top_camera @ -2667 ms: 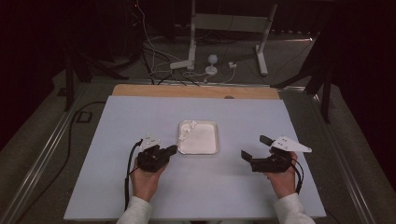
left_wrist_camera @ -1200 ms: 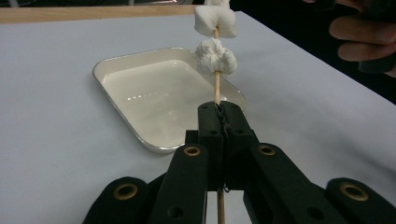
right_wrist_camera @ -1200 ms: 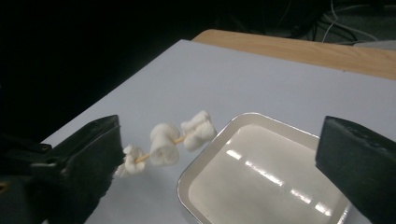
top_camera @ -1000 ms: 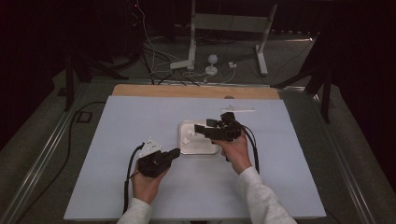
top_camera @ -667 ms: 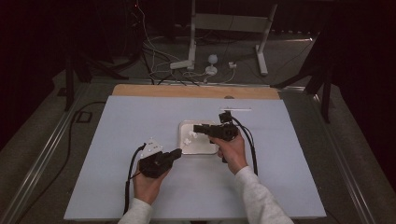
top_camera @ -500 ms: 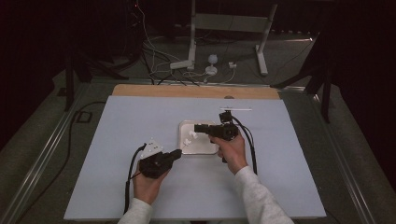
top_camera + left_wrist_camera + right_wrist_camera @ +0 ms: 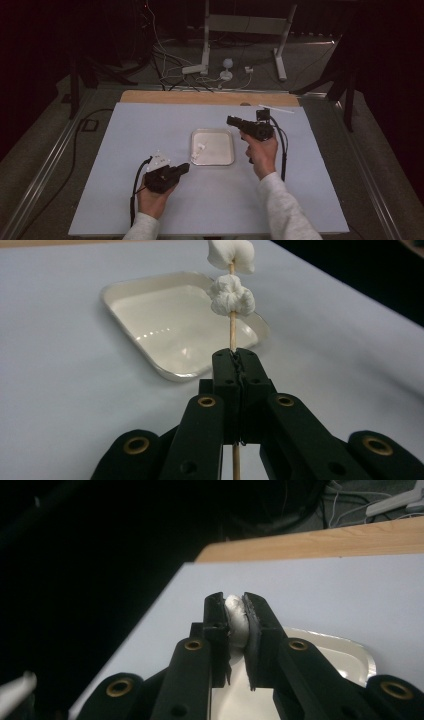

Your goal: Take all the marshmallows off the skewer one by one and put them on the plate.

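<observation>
White marshmallow (image 7: 236, 621) pinched in our right gripper (image 7: 235, 605), we should centre it over the skewer (image 7: 232, 330) clamped in our left gripper (image 7: 235, 357).

I see a glossy white tray (image 7: 150, 315), smooth and catching highlights, on a matt pale table cover (image 7: 150, 130) with a bare wood strip (image 7: 200, 97) along its far edge. My left gripper's (image 7: 234, 357) matt black plastic jaws pinch a thin wooden skewer (image 7: 232, 332) carrying soft, crumpled white lumps (image 7: 231, 295).
</observation>
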A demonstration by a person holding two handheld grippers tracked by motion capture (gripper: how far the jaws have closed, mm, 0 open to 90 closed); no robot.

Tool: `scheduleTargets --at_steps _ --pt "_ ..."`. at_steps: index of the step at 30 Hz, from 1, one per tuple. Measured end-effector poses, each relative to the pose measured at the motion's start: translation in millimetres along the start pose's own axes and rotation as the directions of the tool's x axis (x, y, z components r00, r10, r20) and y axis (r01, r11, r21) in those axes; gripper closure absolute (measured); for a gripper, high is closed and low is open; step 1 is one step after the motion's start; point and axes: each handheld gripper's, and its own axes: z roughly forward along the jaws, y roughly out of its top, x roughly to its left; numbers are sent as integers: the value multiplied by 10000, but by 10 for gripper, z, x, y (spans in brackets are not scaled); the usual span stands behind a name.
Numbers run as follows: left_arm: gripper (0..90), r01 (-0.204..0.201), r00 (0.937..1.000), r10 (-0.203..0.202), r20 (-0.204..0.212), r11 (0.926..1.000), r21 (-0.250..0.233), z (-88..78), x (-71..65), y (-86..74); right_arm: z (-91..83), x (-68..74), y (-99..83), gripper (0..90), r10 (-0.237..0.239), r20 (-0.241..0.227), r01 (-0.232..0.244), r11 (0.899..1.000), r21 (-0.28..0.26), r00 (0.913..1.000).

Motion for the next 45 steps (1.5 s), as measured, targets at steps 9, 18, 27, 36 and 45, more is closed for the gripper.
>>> scheduleTargets --at_steps 9,18,27,36,45 --pt "900 66 9998 -66 -205 10000 -48 -2 2 12 210 23 -172 803 -885 376 842 9911 1026 9954" --pt "899 231 9994 -234 -245 9996 -134 -10 27 16 422 1 -292 776 -1203 479 1106 9792 1700 9916" --pt "899 250 9993 -252 -270 9997 -77 9 41 10 618 -79 -421 766 -1483 905 1226 9623 2427 9848" --pt "899 238 9993 -238 -276 9997 -20 17 44 7 743 -126 -528 550 -1802 1579 1309 9509 2805 9709" --pt "899 312 9988 -314 -366 9995 -57 16 60 7 652 -84 -522 187 -1619 1122 1306 9605 2456 9804"
